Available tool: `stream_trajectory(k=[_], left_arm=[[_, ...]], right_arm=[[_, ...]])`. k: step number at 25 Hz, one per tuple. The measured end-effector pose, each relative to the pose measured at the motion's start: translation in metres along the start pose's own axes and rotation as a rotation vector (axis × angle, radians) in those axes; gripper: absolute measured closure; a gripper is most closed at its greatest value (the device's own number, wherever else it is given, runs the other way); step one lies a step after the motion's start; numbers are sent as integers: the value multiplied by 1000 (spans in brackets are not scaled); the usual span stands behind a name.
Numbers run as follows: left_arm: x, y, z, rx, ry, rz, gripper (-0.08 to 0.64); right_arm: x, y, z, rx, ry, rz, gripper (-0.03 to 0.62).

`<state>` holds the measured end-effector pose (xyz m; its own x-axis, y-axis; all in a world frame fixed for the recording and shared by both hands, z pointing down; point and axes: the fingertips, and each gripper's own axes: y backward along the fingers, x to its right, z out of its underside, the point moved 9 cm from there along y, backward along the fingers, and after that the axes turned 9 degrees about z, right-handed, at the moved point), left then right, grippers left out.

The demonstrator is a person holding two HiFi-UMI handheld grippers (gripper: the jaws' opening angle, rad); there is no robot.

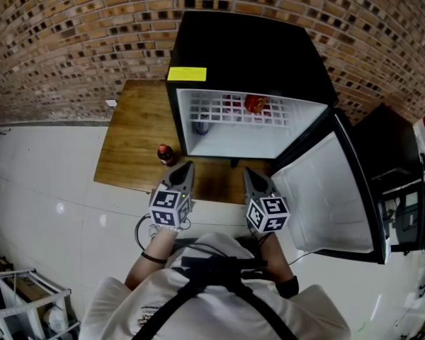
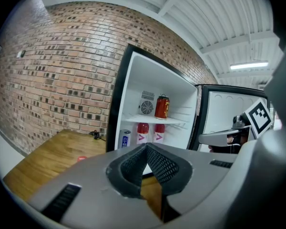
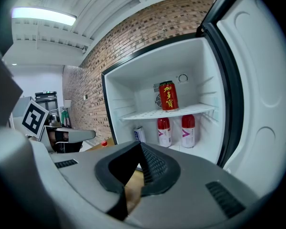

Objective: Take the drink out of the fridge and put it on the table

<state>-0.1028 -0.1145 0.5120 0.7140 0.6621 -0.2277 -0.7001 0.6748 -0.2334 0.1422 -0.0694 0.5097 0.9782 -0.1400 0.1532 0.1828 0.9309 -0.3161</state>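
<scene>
- The fridge [image 1: 248, 55] stands open on the counter [image 1: 131, 137], with a red can [image 3: 168, 95] on its shelf and two red-capped bottles [image 3: 164, 131] below.
- One bottle [image 1: 165, 154] stands on the counter, just beside the fridge.
- The left tongs [image 1: 186, 167] and right tongs [image 1: 248, 173] are both clenched on nothing, hovering before the opening.
- Judgement: this fits either a drink already delivered or one yet to be fetched.

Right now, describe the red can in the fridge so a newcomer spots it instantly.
Find the open black fridge against the brick wall, then its white wire shelf. The red can stands alone on that shelf; the two red-capped bottles and the blue-and-white can sit on the floor below it.
</scene>
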Motion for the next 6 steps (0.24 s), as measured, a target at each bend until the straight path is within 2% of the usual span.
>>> stream_trajectory(k=[6], left_arm=[[1, 0, 2, 2, 7, 5, 560]], right_arm=[[1, 0, 1, 1, -1, 0, 580]])
